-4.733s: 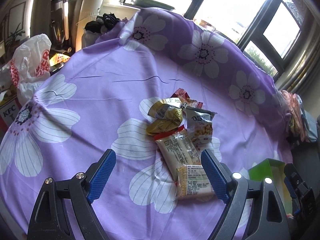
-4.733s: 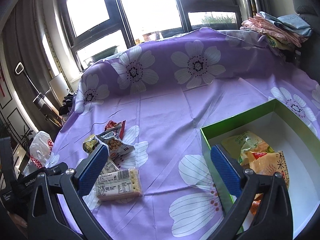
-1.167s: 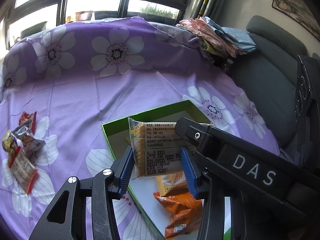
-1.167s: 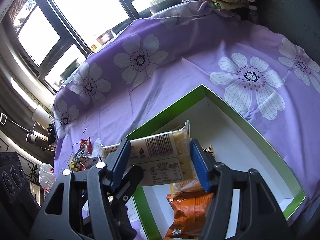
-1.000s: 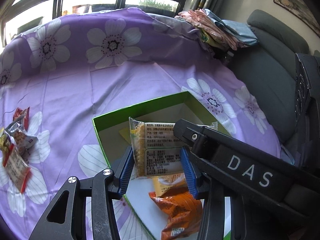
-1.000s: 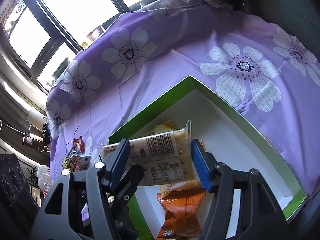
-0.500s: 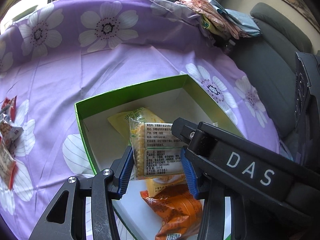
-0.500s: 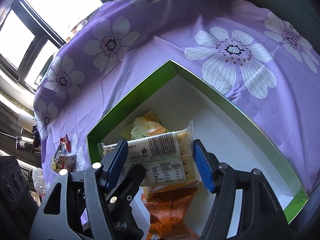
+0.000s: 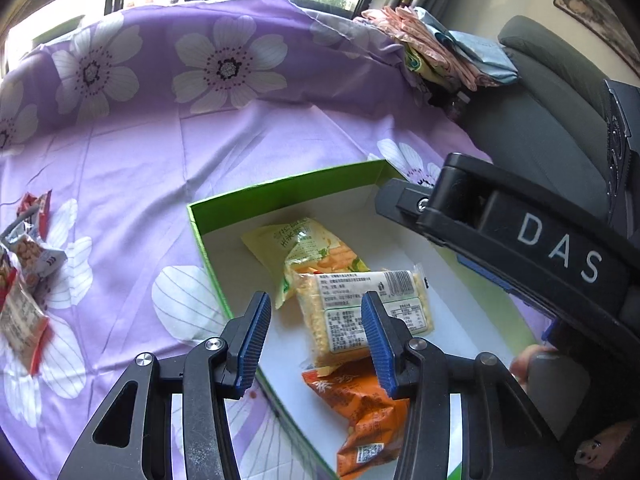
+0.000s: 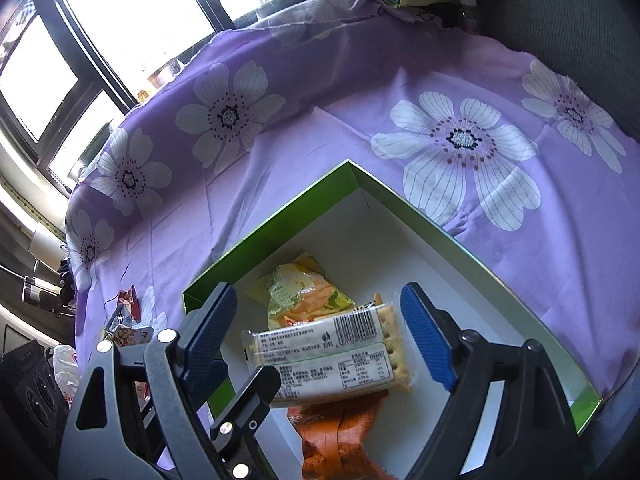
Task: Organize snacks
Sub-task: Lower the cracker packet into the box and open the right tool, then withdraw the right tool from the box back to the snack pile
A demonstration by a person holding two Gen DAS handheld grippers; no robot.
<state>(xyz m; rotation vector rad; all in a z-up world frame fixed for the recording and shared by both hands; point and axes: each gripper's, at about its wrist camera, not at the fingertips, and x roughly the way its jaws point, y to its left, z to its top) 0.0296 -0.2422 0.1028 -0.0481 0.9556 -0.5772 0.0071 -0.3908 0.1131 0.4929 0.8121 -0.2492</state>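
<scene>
Cracker pack (image 9: 362, 312) lies flat inside the green box (image 9: 280, 192), label side up, resting partly on a yellow-green snack bag (image 9: 308, 250) and an orange snack bag (image 9: 356, 412). Both grippers hang over the box with jaws spread and nothing between them: left gripper (image 9: 316, 344) over the near-left box wall, right gripper (image 10: 320, 340) straddling the cracker pack without touching it. Box sits on a purple flowered cloth (image 9: 132, 152). More snack packets (image 9: 28, 264) lie loose on the cloth, well apart from the box, at left. Folded clothes (image 9: 436, 52) are piled at the far edge, beside a grey sofa (image 9: 556, 92).
</scene>
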